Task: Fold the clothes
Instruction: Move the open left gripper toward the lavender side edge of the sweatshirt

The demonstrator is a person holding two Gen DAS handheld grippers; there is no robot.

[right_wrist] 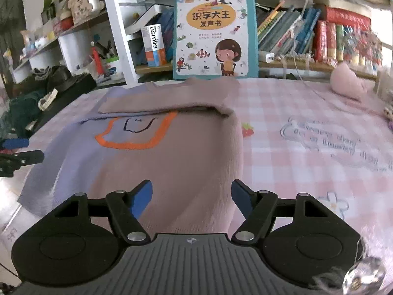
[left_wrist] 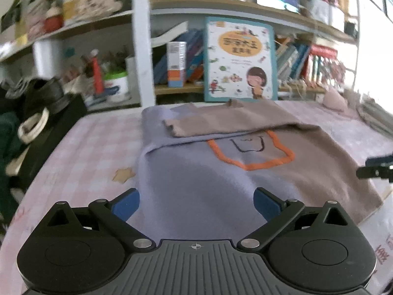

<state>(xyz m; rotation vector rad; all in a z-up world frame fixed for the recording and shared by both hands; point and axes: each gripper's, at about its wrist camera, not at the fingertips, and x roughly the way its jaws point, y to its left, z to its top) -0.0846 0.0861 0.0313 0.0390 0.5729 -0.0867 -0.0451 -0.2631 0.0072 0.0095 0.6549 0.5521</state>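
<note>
Across the left wrist view, the left tongs [left_wrist: 196,202] gape wide, holding nothing, above the sweater's [left_wrist: 196,177] lilac half at the counter's [left_wrist: 93,147] near edge. From the right wrist view, the right tongs [right_wrist: 192,195] gape empty over its brown half; uneven grabs could skew the fold or undo the folded sleeves [right_wrist: 159,100].

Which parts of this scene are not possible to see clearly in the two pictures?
- Sweater near hem: left wrist view, hidden behind the left gripper body.
- Same hem, right wrist view: covered by the right gripper.
- Shelf items: left wrist view, motion blur.
- Tablecloth writing: right wrist view, blurred, unreadable.
- Shiny object: right wrist view, blurred, cut by the edge.
</note>
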